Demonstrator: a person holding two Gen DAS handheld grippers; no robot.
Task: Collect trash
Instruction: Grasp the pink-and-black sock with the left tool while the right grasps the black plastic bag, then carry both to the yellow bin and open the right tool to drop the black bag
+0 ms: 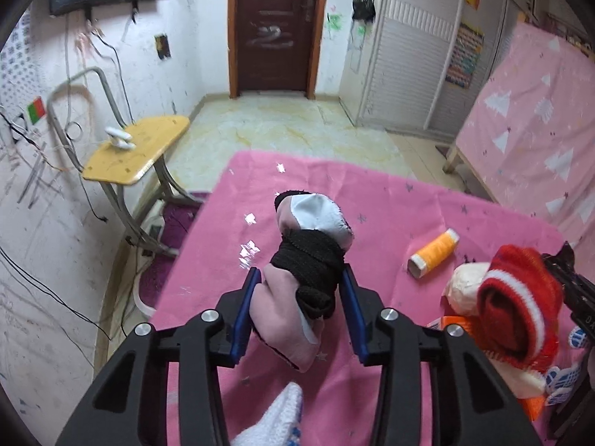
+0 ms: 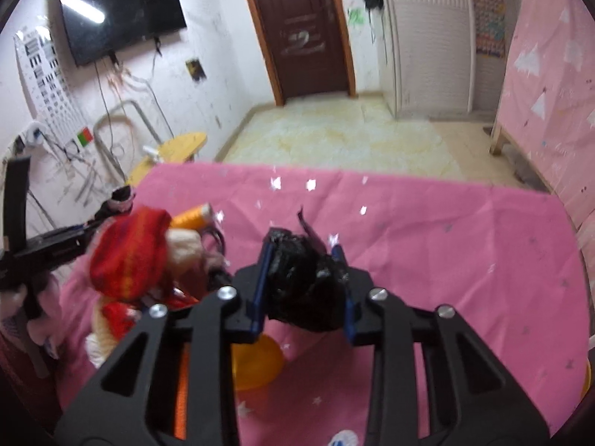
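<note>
A pink star-print cloth [image 1: 390,193] covers the work surface in a small room with a brown door [image 1: 277,26], a wall TV [image 2: 119,15] and a yellow side table [image 1: 137,148]. Both hands are loaded. The left gripper [image 1: 301,278] is clamped on a sock bundle [image 1: 308,245], pink and white fabric wound with a black band, held up off the cloth between the blue pads. The right gripper [image 2: 303,275] is closed on a crumpled black bag [image 2: 303,282], also lifted clear of the cloth. No bin or trash container shows in either view, so I cannot say where these go or whether anything has been dropped off yet; my reading is that the task is midway, with two pieces picked up and none visibly deposited. Left on the surface: one orange thread spool [image 1: 435,249] lying on its side, near the right gripper; one red knit piece [image 1: 520,297] with a white stripe, bunched over a cream piece [image 1: 465,290] just beside it; one yellow-orange round thing [image 2: 256,364] under the right gripper, too hidden to name; and some orange-and-white clutter by the red knit that I cannot sort into items. Count: two grippers, two held pieces, one spool, one red knit, one cream piece. Which remaining things count as trash is unclear.
</note>
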